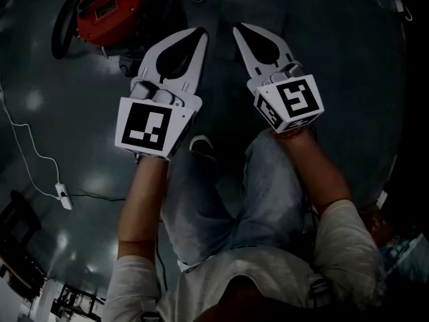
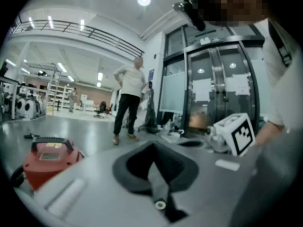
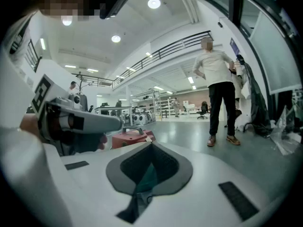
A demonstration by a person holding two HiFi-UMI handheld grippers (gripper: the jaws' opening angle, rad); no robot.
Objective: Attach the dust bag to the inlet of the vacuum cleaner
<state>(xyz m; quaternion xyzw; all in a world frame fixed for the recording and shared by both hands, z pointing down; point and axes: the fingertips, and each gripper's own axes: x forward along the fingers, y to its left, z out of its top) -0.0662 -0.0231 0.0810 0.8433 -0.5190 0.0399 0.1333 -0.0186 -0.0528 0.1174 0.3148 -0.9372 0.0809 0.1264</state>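
Vacuum cleaner (image 1: 110, 9): red body with a black carrying handle, standing on the glossy grey floor (image 1: 322, 59) at the upper left of the head view, well apart from both grippers. A black hose (image 1: 60, 25) loops round its left side. It also shows low at the left in the left gripper view (image 2: 47, 160).
White cable (image 1: 30, 149): trails over the floor below the vacuum cleaner, with a small inline block on it.
Left gripper (image 1: 199, 33): held out in front of the person, tips towards the vacuum cleaner. Its jaws are pressed together and nothing is between them.
Shoe (image 1: 201, 145): the person's own, on the floor between the two forearms.
Right gripper (image 1: 238, 29): just beside the left one, not touching it. Its jaws are closed tip to tip and it holds nothing.
Bystander (image 3: 220, 89): stands in the background in a pale top and dark trousers, back turned to the grippers, near glass doors (image 2: 222, 93).
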